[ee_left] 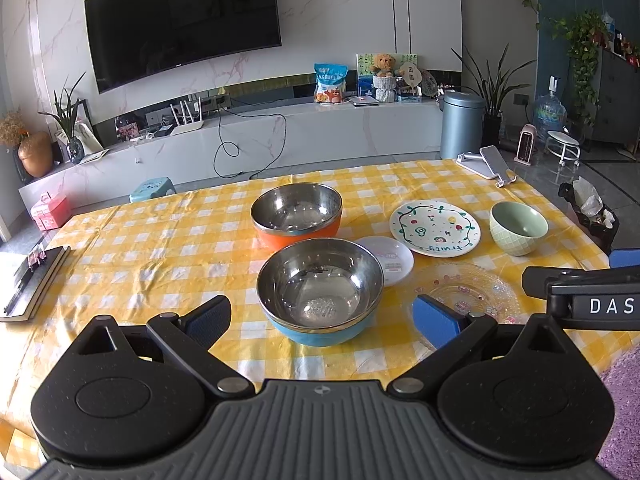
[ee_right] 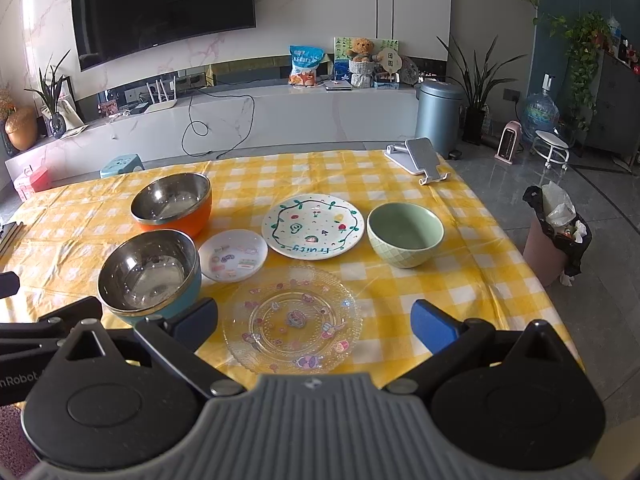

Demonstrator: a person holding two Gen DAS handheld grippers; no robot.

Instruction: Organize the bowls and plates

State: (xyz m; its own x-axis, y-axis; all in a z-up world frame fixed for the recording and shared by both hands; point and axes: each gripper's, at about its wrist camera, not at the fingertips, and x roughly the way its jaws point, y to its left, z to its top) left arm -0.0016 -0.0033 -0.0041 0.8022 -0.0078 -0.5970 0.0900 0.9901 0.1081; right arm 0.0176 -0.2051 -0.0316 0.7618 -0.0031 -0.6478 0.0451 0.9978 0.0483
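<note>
We see bright daylight from the left glaring on the bench (ee_left: 168,248) cloth and steel bowls; focus stays sharp, while fisheye bending curves the dark-cornered edges.

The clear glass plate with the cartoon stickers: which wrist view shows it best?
The right wrist view. There the glass plate lies whole and unobstructed between the open right gripper's fingers. In the left wrist view it sits off to the right, partly hidden behind the left gripper's blue finger pad.

A table under a yellow checked tablecloth (ee_right: 460,276) carries an orange bowl (ee_right: 173,208), a blue bowl (ee_right: 150,274), a green bowl (ee_right: 405,234) and three plates. These are a painted plate (ee_right: 313,226), a small white plate (ee_right: 233,255) and a clear glass plate (ee_right: 292,320). A phone stand (ee_right: 418,156) and a book (ee_left: 34,282) lie at the edges.
</note>
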